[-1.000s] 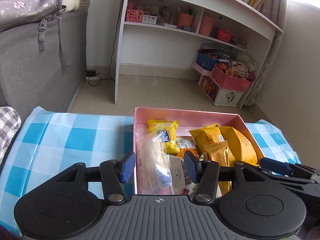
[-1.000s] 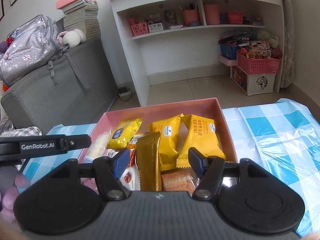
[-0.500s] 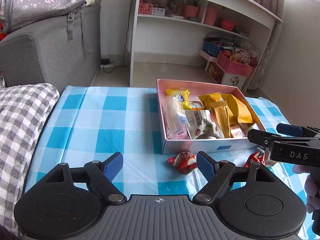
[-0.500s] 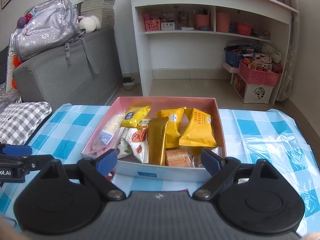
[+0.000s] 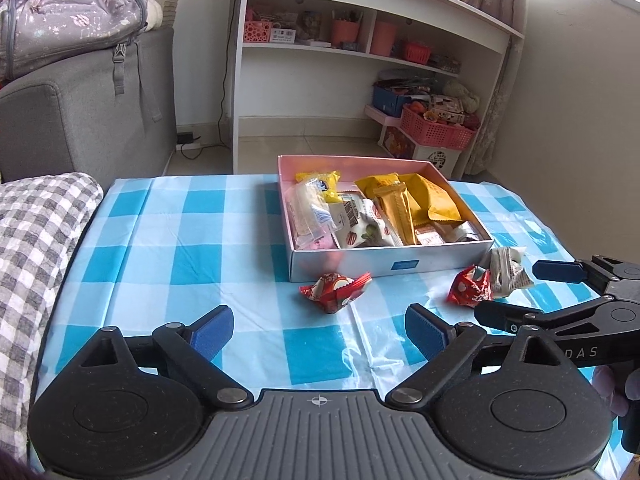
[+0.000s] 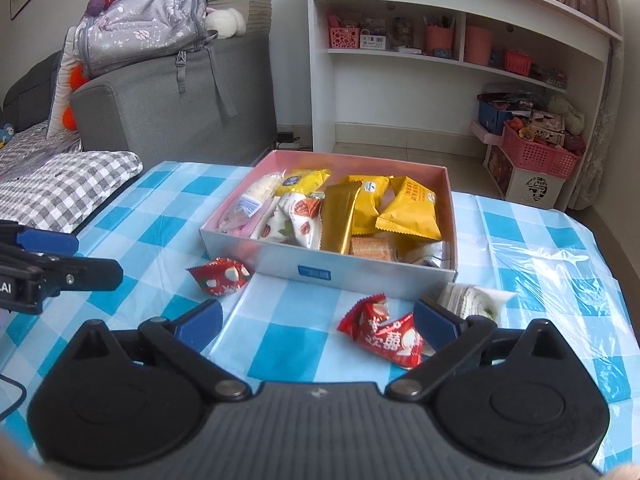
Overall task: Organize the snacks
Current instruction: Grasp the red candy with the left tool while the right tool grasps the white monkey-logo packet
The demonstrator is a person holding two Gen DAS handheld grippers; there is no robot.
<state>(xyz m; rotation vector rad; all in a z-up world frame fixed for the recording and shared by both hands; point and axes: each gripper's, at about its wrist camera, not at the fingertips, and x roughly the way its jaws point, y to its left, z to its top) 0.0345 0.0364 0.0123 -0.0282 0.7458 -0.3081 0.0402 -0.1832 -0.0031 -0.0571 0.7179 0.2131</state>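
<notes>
Two grippers, both mine to steer, sit nearest the lenses with nothing between their fingers. On the left gripper (image 5: 318,330) the jaws have just been opening and stand well apart over bare checked cloth. The right gripper (image 6: 318,322) has done the same, its blue pads spread wide, with a red sweet (image 6: 386,332) lying just inside its right-hand pad but not pressed by it. I read the wide spread as readiness: I want room to come down around a crinkly wrapper without nudging it away.

Beyond the fingertips, three loose snacks lie on the blue-and-white tablecloth (image 5: 168,220). Another red-wrapped sweet (image 5: 335,286) rests ahead of the left gripper, close to the front wall of the box, so that one falls naturally to the left hand. The white-wrapped snack (image 6: 472,298) lies just beside the first red sweet, near the box's right front corner, within the right hand's reach.

Farther on stands the pink-lined box (image 5: 392,266), already packed with yellow packets, a gold bar and white wrappers, most of them lying lengthwise side by side, I judge to save space. The loose three look like the last to go in.

Past the table edge are a white shelf unit (image 5: 360,60) and a grey sofa (image 6: 172,100) carrying a backpack.
</notes>
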